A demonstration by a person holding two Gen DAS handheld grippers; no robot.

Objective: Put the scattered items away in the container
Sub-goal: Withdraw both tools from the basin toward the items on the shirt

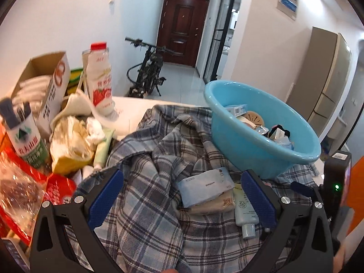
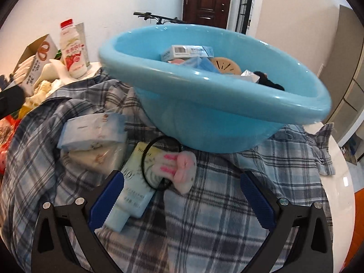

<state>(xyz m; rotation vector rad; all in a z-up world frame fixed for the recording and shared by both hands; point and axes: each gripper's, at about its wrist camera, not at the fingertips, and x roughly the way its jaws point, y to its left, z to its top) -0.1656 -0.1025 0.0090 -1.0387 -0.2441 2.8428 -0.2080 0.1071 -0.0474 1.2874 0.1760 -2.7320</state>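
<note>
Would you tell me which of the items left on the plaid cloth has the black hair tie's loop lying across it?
The sunscreen tube: the hair tie loops over it, while the two tissue packs beside it lie clear.

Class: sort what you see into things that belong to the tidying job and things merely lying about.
Job: blue basin, tissue pack, sunscreen tube, hair tie with pink bunny.

Lying about: plaid shirt, yogurt bottle, cardboard box, bicycle.
</note>
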